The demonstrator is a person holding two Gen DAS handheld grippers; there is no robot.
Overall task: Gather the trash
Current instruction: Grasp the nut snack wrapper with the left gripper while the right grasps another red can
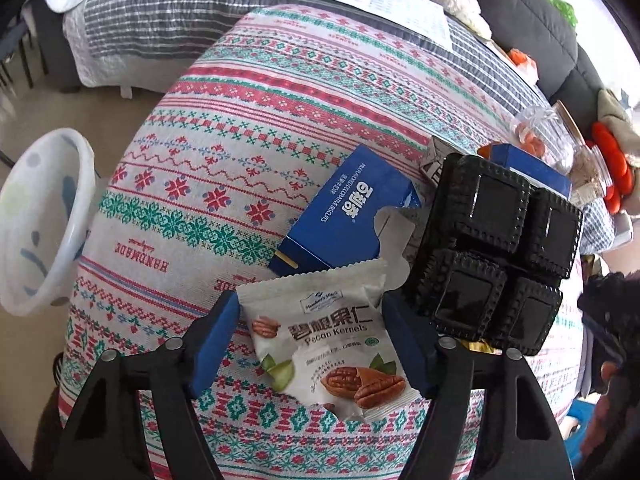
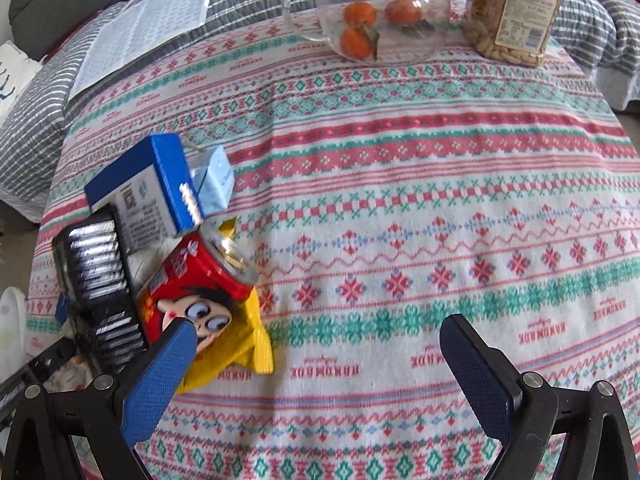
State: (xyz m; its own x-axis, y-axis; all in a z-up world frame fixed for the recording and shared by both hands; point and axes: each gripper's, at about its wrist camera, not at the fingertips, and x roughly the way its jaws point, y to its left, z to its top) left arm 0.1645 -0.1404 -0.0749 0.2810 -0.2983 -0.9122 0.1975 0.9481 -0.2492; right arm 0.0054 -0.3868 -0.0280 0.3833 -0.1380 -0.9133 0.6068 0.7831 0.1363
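A: Left wrist view first. What is the left gripper (image 1: 312,344) doing?

B: Its blue pads sit on either side of a white pecan kernel packet (image 1: 326,344), both pads touching the packet's edges — it grips the packet, which lies on the patterned tablecloth (image 1: 224,128).

A: And around it?

B: Just beyond the packet lies a blue biscuit box (image 1: 352,212), flat, its torn flap touching the packet's top edge. To the right, a black plastic tray (image 1: 496,256) with four square wells stands tilted, propped against the pile. Behind it, a second blue box (image 1: 532,168) and a small grey carton (image 1: 434,160). A white bin (image 1: 44,220) hangs off the table's left edge. Far right, the dark shape of the other gripper, blurred.

A: Now the right wrist view.

B: The right gripper (image 2: 316,344) is spread wide, nothing between its pads. Its left pad (image 2: 160,380) lies just beside a red can (image 2: 196,280) with a cartoon face — whether it touches, I cannot tell. The can lies on its side on a yellow wrapper (image 2: 256,348).

A: Further back?

B: The black tray, ribbed side showing, a blue box leaning on it, a pale blue carton (image 2: 216,180). At the far edge, a glass bowl (image 2: 376,12) with three oranges (image 2: 360,14), a jar of nuts (image 2: 516,8), and a printed sheet (image 2: 148,24).
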